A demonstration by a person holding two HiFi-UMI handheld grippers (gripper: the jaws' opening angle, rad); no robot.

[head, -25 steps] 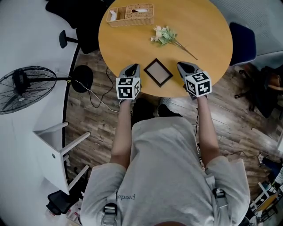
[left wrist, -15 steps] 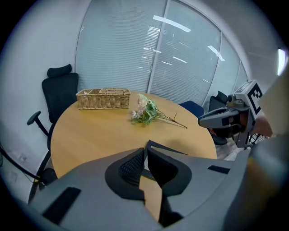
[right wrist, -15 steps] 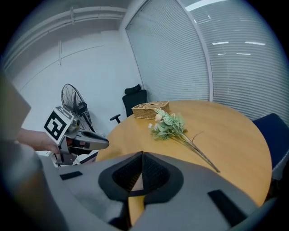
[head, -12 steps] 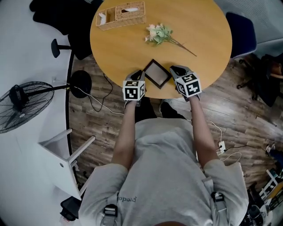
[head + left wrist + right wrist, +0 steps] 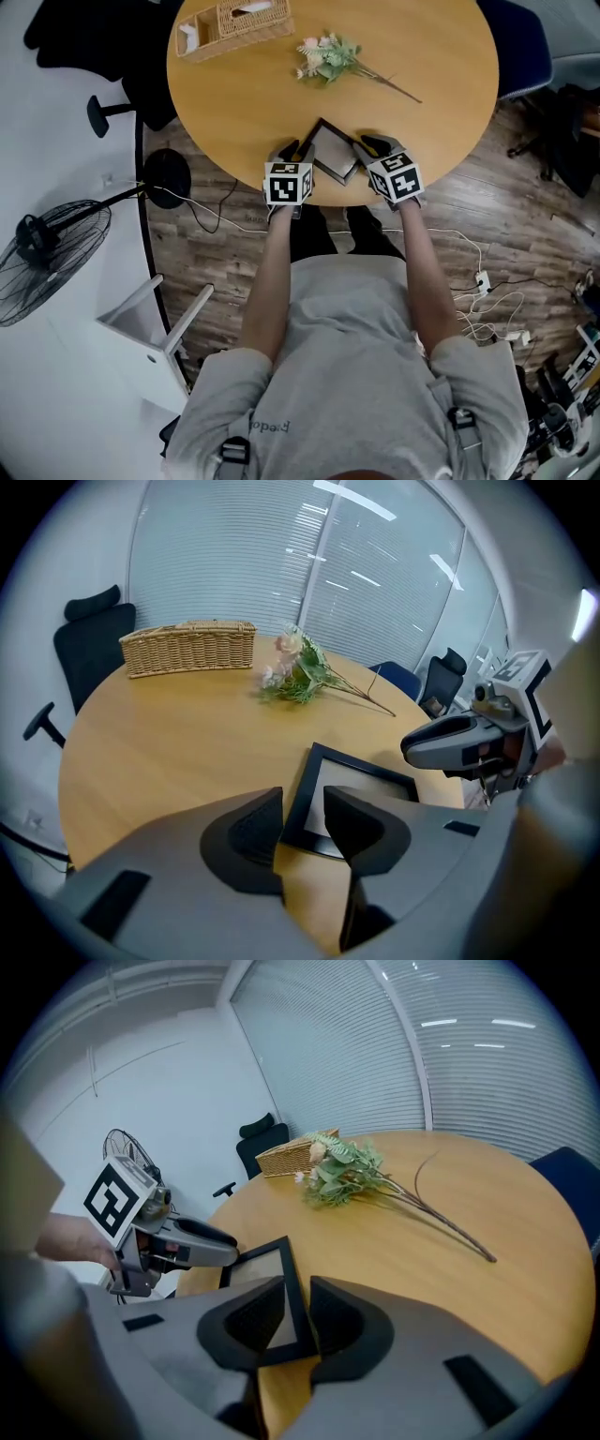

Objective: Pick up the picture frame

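Observation:
A black picture frame lies near the front edge of the round wooden table. My left gripper is at its left side and my right gripper at its right. In the left gripper view the jaws are opening and straddle the frame's near left corner, with gaps on both sides. In the right gripper view the jaws are opening too; the frame's right edge runs between them with little room, and the pads do not seem to press.
A wicker basket and a spray of artificial flowers lie at the table's far side. Beyond the table stand a blue chair at the right, and a fan and a white stand at the left. Cables lie on the floor.
Both grippers have come down and inward from the table's edge to the frame's two sides. Their jaws now straddle its edges.

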